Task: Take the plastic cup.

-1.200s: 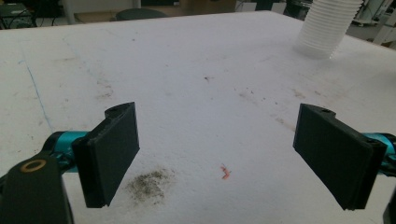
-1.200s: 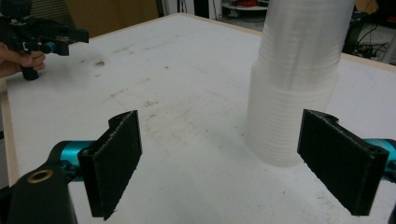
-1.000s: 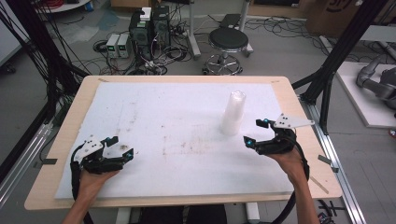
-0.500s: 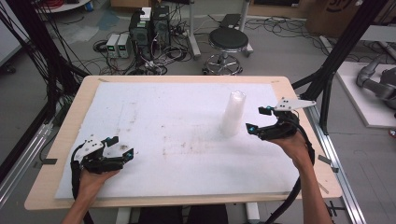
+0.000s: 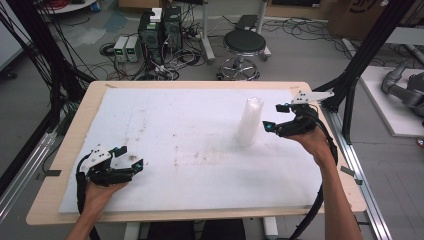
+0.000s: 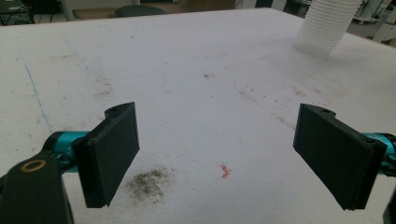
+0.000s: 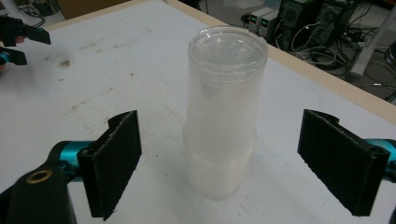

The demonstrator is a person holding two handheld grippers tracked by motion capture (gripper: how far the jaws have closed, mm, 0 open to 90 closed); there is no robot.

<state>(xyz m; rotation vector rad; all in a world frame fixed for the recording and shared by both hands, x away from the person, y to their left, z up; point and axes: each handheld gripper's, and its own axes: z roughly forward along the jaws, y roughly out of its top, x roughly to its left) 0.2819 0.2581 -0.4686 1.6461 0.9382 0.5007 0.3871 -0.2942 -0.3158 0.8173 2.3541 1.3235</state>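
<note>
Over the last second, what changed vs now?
The right gripper moved forward across the table toward the stack of clear cups, jaws open; in the right gripper view the stack stands between them, untouched. Nothing was taken hold of or let go. The left gripper stayed open at the near left of the white mat, and the stack stayed upright in place.

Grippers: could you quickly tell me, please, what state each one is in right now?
Left gripper: open, holding nothing.
Right gripper: open, empty, tongs facing the tall stack of clear plastic cups.
</note>
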